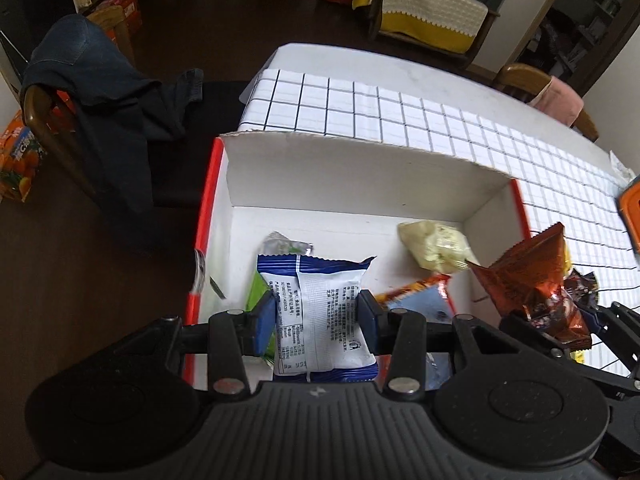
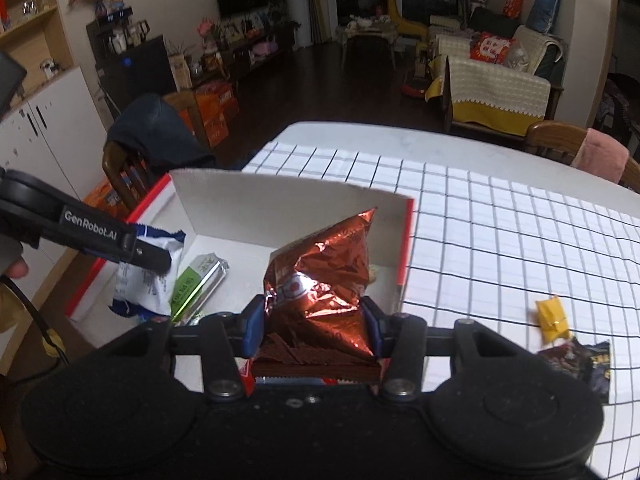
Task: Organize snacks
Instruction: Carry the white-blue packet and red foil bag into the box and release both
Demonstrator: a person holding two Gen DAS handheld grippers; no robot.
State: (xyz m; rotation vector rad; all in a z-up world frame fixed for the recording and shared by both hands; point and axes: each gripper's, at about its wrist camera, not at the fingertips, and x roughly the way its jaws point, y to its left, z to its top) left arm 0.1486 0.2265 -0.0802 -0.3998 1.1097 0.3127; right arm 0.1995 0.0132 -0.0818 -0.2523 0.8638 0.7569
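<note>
A white cardboard box with red edges [image 1: 360, 176] [image 2: 280, 208] stands on the checked tablecloth. My left gripper [image 1: 318, 320] is shut on a blue and white snack packet [image 1: 324, 312] [image 2: 144, 280] and holds it over the box's near left part. My right gripper [image 2: 314, 328] is shut on a copper-brown foil snack bag [image 2: 324, 280] [image 1: 536, 280] at the box's near right side. Inside the box lie a green and silver bar [image 2: 198, 284], a pale yellow packet [image 1: 436, 244] and a red-edged packet [image 1: 416, 300].
A yellow candy [image 2: 552, 318] and a dark wrapper [image 2: 580, 364] lie on the tablecloth [image 2: 500, 240] right of the box. An orange object [image 1: 630, 212] sits at the table's right edge. A chair with dark clothes [image 1: 92, 96] stands left of the table.
</note>
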